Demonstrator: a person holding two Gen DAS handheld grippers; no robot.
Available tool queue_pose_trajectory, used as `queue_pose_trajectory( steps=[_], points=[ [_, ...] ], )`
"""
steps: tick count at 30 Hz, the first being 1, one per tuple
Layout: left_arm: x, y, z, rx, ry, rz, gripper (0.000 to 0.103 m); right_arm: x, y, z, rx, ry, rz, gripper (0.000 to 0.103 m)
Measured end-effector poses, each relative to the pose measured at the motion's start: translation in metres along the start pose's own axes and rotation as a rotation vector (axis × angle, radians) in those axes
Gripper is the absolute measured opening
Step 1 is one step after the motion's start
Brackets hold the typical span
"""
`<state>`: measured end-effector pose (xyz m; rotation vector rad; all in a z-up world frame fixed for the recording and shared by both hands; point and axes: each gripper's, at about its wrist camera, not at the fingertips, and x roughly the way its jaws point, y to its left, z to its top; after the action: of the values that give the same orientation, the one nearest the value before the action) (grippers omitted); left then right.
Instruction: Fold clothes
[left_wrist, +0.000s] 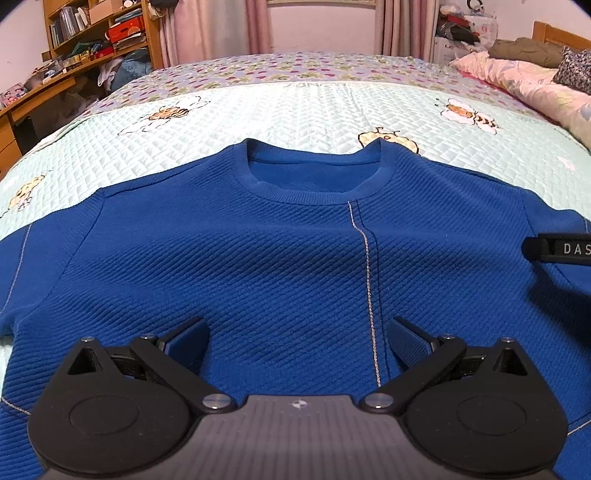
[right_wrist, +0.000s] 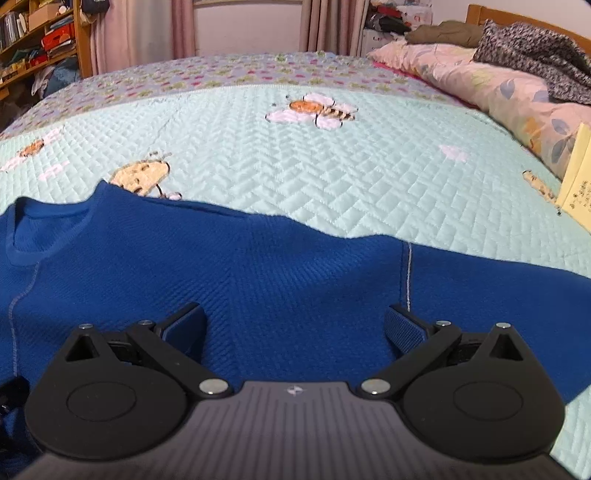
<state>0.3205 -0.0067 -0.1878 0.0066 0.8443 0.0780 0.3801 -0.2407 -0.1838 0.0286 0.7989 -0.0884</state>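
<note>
While both grippers' fingers gape over the sweater (left_wrist: 258, 258), only the left view shows its whole collar (left_wrist: 314, 173).

Big bed (left_wrist: 295, 110) under a pale mint quilted cover (right_wrist: 332, 166) stitched with bees, plus a flowery purple band along the far edge. Blue sweater (left_wrist: 258, 258) spread flat on top, collar toward the far side. Pink floral duvet (right_wrist: 498, 92) bunched along the right side, with a dark speckled knit (right_wrist: 535, 48) heaped on it.
</note>
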Motion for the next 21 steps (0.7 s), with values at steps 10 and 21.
queue_pose_trajectory(
  steps=[10,21],
  points=[
    [-0.041,0.026,-0.001,-0.026,-0.024,0.003,0.094,-0.040,-0.028,0.008,0.264,-0.095,0.418,0.103],
    [-0.038,0.135,-0.017,-0.233,-0.009,-0.011,0.095,0.011,0.018,-0.025,0.299,0.156,0.936,0.056]
  ],
)
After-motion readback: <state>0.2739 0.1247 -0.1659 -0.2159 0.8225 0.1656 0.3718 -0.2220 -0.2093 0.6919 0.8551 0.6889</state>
